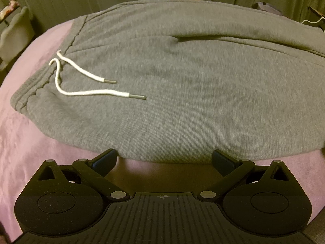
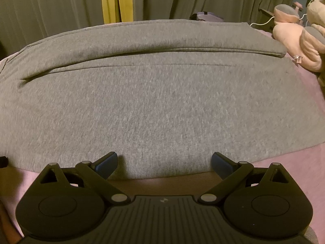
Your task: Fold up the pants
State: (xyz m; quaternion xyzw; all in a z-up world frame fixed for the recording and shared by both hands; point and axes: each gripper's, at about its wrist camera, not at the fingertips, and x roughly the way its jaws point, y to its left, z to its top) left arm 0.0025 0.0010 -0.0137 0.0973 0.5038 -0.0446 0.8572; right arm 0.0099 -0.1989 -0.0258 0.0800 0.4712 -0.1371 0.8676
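Grey sweatpants (image 1: 172, 93) lie flat on a pink bedspread (image 1: 24, 134), waistband to the left with a white drawstring (image 1: 81, 81) lying on the fabric. The two legs run to the right, one beside the other. My left gripper (image 1: 164, 158) is open and empty, its fingertips at the near edge of the pants by the hip. In the right wrist view the pant legs (image 2: 162, 101) fill the frame. My right gripper (image 2: 164, 160) is open and empty at the near edge of the leg.
Olive curtains (image 2: 61, 6) with a yellow strip (image 2: 113, 0) hang behind the bed. Pink and grey plush toys (image 2: 294, 36) sit at the far right beside the leg cuffs. A white cable (image 2: 262, 21) lies behind them. The pink bedspread (image 2: 294, 162) shows past the pants.
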